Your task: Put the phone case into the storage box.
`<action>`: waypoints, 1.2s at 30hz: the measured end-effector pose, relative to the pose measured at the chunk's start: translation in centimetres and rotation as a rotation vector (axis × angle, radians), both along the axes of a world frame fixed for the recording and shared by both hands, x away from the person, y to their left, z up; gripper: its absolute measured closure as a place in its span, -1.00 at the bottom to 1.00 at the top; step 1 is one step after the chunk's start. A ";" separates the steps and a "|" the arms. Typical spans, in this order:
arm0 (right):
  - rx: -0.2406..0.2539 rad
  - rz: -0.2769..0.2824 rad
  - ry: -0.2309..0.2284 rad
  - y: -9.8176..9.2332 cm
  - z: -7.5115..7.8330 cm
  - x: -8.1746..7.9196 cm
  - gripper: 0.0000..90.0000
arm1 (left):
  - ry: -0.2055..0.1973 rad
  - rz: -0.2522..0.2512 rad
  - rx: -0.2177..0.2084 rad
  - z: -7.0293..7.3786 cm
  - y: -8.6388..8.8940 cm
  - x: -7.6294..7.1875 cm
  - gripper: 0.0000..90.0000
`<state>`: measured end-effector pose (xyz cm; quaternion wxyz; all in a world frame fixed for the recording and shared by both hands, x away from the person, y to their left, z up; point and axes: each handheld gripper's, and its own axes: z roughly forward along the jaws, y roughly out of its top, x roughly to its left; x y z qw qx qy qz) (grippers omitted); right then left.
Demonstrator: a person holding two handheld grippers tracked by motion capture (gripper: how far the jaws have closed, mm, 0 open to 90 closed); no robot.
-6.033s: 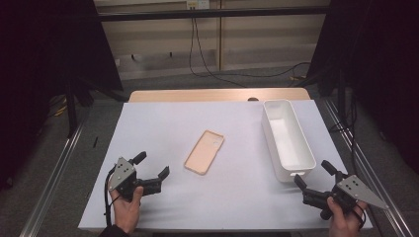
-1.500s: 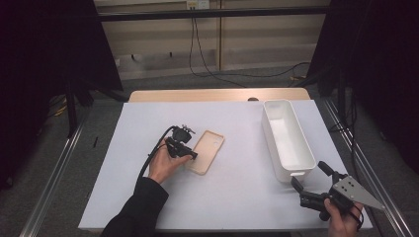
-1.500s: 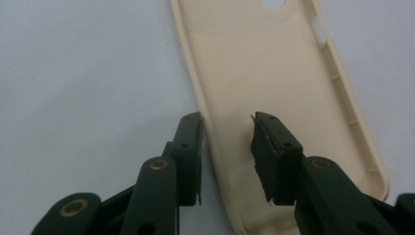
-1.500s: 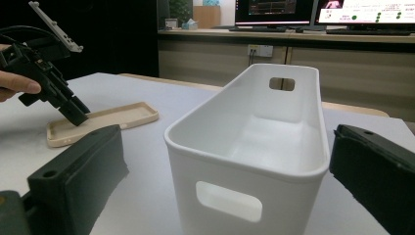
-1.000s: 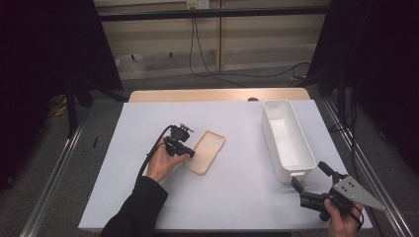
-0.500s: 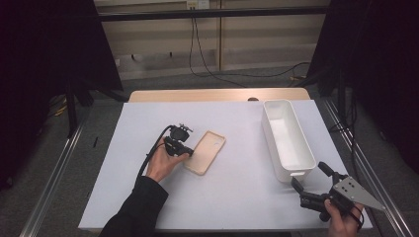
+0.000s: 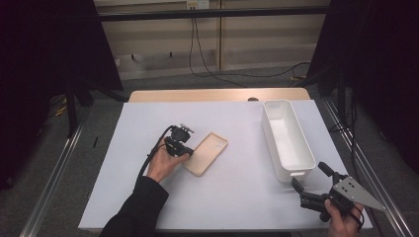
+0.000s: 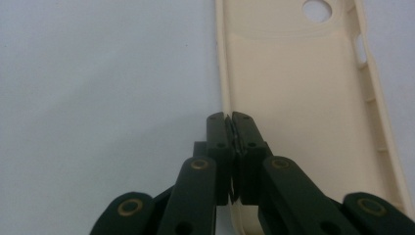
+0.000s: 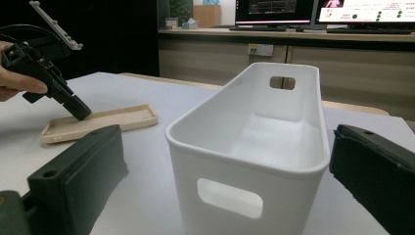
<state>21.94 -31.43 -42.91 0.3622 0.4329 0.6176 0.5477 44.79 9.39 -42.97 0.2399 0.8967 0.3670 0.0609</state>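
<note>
The beige phone case (image 7: 206, 153) lies flat on the white table (image 7: 237, 197), left of the white bin (image 7: 286, 140). The left gripper (image 8: 230, 120) has just closed, clamping the case's side wall. The right gripper (image 7: 310, 183) stands wide open, holding nothing, near the bin's end.

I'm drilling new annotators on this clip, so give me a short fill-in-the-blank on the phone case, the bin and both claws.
1. The left claw is shut on the long ____ of the beige phone case.
2. The case lies with its hollow side facing ____.
3. The white bin holds ____.
4. The right claw, beside the bin's near end, is ____.

Missing words: edge; up; nothing; open
</note>
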 end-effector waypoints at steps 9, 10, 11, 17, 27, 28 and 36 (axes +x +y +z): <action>-0.001 0.001 -0.001 0.0 0.0 0.0 -1.00 | -0.004 0.001 -0.009 -0.1 0.1 0.0 0.94; 0.000 0.001 -0.002 0.0 0.0 0.0 -1.00 | -0.004 0.003 -0.015 -0.1 0.1 0.0 0.94; 0.001 0.001 -0.001 0.0 0.0 0.0 -1.00 | -0.001 0.000 -0.018 -0.1 0.2 0.0 0.94; 0.004 -0.001 0.001 0.0 0.0 0.0 -1.00 | -0.041 -0.010 -0.009 -0.1 0.0 -0.4 0.95; 0.013 -0.006 0.004 -0.1 0.0 0.0 -1.00 | -0.037 0.002 -0.048 -0.3 0.3 -0.3 0.96; 0.013 -0.004 0.005 -0.1 0.0 0.0 -1.00 | -0.042 0.004 -0.048 -0.2 0.3 -0.3 0.96; 0.006 0.000 0.004 0.0 0.0 0.0 -1.00 | -0.080 0.016 -0.081 0.2 0.2 -0.7 0.96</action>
